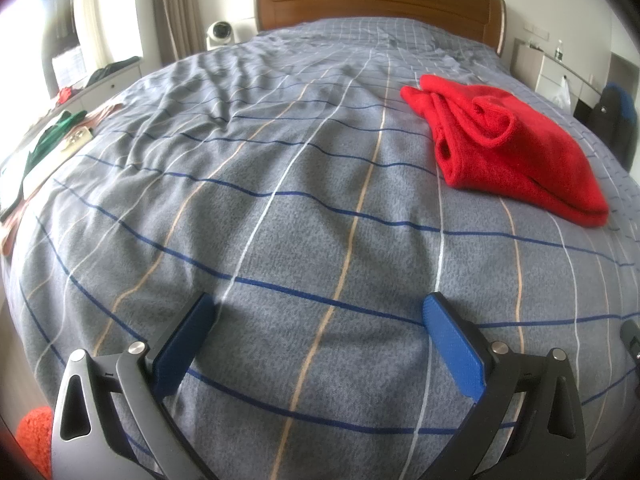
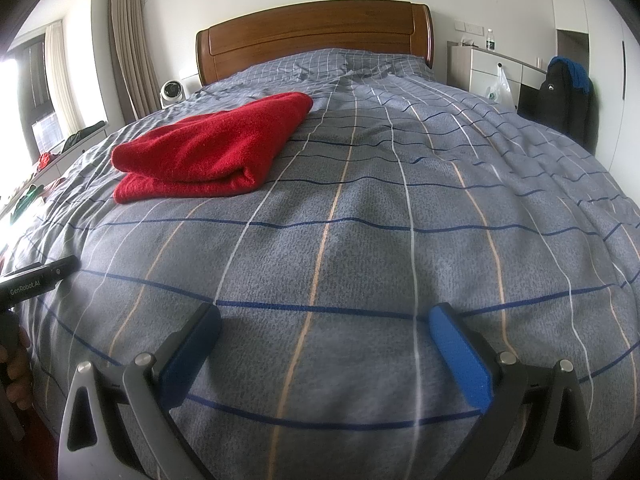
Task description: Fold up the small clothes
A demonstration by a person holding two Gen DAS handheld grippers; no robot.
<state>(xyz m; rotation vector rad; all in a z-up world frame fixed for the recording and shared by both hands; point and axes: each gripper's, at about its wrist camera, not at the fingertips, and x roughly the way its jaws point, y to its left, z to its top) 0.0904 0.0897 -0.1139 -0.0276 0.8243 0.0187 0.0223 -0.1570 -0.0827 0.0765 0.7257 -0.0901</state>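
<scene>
Garment: a red knitted garment (image 1: 516, 148), thick and fuzzy like a small sweater, lies in a folded bundle on the grey checked duvet (image 1: 280, 208), well ahead of both tools.
Handling: I judge it soft, light and limp; it will sag and slide open if I lift it by one layer, though the fuzzy knit should grip the pads well.
Where to hold: I would pinch the doubled near edge (image 2: 188, 184), both layers at once, one tool at each end.
Left gripper (image 1: 320, 316): fingers spread wide, nothing between them, low over the duvet.
Right gripper (image 2: 324, 320): also wide open and empty.
Loose part: a rolled cuff or collar (image 1: 494, 126) sits up on top and may snag.
Surroundings: wooden headboard (image 2: 316, 36), small white fan (image 2: 171, 94), cluttered side ledge (image 1: 60, 136), an orange fluffy thing (image 1: 36, 436) at my lower left.
Obstructions: I see nothing lying between the tools and the bundle; the duvet's wrinkles may drag.
</scene>
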